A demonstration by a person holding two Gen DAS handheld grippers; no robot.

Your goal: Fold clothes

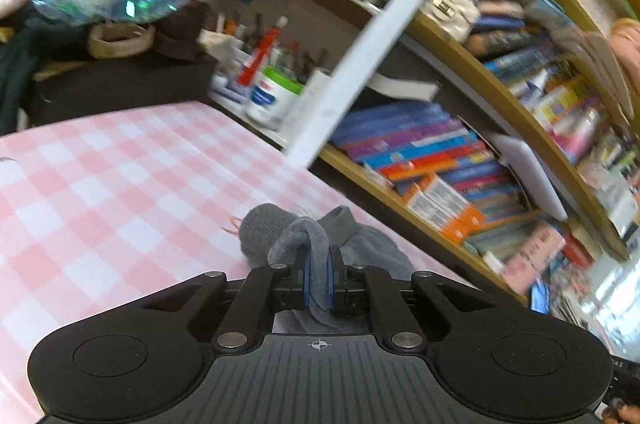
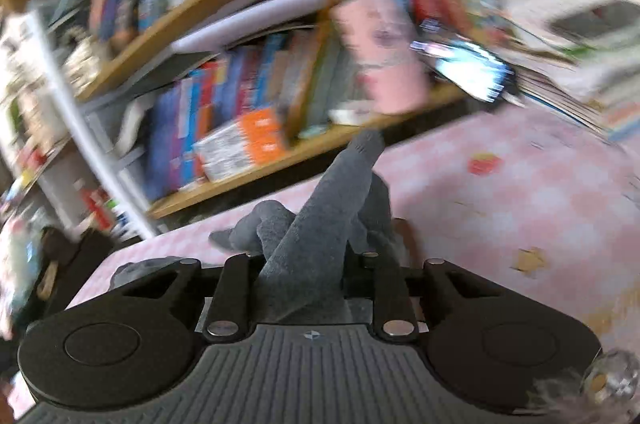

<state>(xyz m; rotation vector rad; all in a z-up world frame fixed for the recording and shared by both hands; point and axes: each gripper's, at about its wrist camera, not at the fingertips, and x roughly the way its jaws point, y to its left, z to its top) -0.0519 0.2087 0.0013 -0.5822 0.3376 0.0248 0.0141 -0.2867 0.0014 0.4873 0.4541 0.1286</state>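
A grey knitted sock (image 1: 260,228) lies bunched on the pink checked tablecloth (image 1: 100,183), just ahead of my left gripper (image 1: 318,264). That gripper is shut on a fold of the grey fabric, pinched thin between its blue pads. In the blurred right wrist view, a long grey sock (image 2: 340,191) rises from my right gripper (image 2: 306,264) towards the shelf. The fabric fills the gap between the jaws and hides the pads, and the jaws stand narrow around it. More grey fabric (image 2: 248,232) is heaped to its left on the cloth (image 2: 500,203).
A wooden bookshelf (image 1: 440,159) packed with books runs along the table's far edge, also in the right wrist view (image 2: 240,127). A white upright post (image 1: 380,35) and a green-lidded jar (image 1: 276,99) stand behind. A phone (image 2: 468,71) lies at the back right.
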